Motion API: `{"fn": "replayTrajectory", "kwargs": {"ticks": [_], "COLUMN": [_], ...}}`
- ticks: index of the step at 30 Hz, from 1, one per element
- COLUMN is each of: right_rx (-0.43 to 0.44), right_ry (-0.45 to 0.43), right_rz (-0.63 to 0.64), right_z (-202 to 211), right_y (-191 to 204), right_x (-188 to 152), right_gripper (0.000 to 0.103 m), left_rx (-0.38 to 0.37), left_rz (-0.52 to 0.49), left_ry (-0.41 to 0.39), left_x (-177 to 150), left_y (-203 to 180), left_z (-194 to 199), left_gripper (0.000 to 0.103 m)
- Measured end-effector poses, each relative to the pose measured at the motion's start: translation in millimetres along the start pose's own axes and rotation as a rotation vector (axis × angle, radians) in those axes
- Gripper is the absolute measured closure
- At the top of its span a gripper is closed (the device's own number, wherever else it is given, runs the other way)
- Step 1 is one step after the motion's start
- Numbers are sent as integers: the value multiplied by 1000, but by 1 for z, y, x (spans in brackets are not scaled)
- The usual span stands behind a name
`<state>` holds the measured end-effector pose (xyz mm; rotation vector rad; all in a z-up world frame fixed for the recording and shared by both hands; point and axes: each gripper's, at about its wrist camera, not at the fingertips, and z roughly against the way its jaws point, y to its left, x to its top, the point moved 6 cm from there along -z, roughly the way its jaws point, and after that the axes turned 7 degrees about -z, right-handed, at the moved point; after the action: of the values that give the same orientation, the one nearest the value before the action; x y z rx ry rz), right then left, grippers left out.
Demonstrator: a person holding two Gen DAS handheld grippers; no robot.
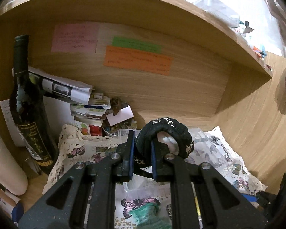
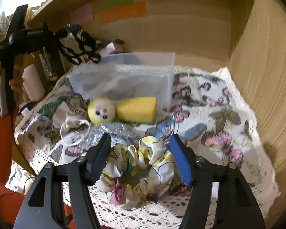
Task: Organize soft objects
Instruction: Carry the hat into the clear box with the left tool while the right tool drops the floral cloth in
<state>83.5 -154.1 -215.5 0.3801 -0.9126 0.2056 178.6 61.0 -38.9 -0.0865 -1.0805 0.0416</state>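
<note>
Currently left gripper [image 1: 142, 156] is clamped on one black knitted band with pale pattern [image 1: 167, 127], held above the translucent plastic box [image 2: 124, 80]. Right gripper [image 2: 139, 156] gapes wide around one crumpled yellow-and-white floral satin scrunchie [image 2: 137, 169], lying near on the butterfly-print lace cloth [image 2: 219, 126]. One yellow foam doll [image 2: 122, 109] lies beside the box.

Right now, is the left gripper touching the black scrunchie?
Touching. The left wrist view shows the left gripper with both pads pressed on the black scrunchie.
</note>
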Motion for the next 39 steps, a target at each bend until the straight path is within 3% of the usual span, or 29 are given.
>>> {"fn": "replayTrajectory", "kwargs": {"ticks": [2,7,17,26,30,34,39], "right_rx": [5,18,-2,0,-23,-49,-73], "right_ry": [21,9,-151,-255,-228,-143,-12], "right_rz": [-18,-52,-26,78,114,117,129], "right_z": [-6,-3,24,6,-28,-73,-118], "right_y": [-3,-10,-7,12,20,21,21], "right_x": [-2,0,50,126,156,168,161], "right_gripper": [70,86,87,87,87,87,87], "left_rx": [6,30,23,2,-3,-8,-8], "left_rz": [-10,-35,-57,-83,-86,-86,-96], "left_ry": [8,31,108,225,268,287,285], "left_x": [0,-3,-12,-32,-40,-46,-46], "left_y": [-3,-8,-16,-22,-20,-20,-20], "left_z": [-4,-19,-59,-96,-106,-112,-110], "left_gripper": [89,89,89,89,88,83,65]}}
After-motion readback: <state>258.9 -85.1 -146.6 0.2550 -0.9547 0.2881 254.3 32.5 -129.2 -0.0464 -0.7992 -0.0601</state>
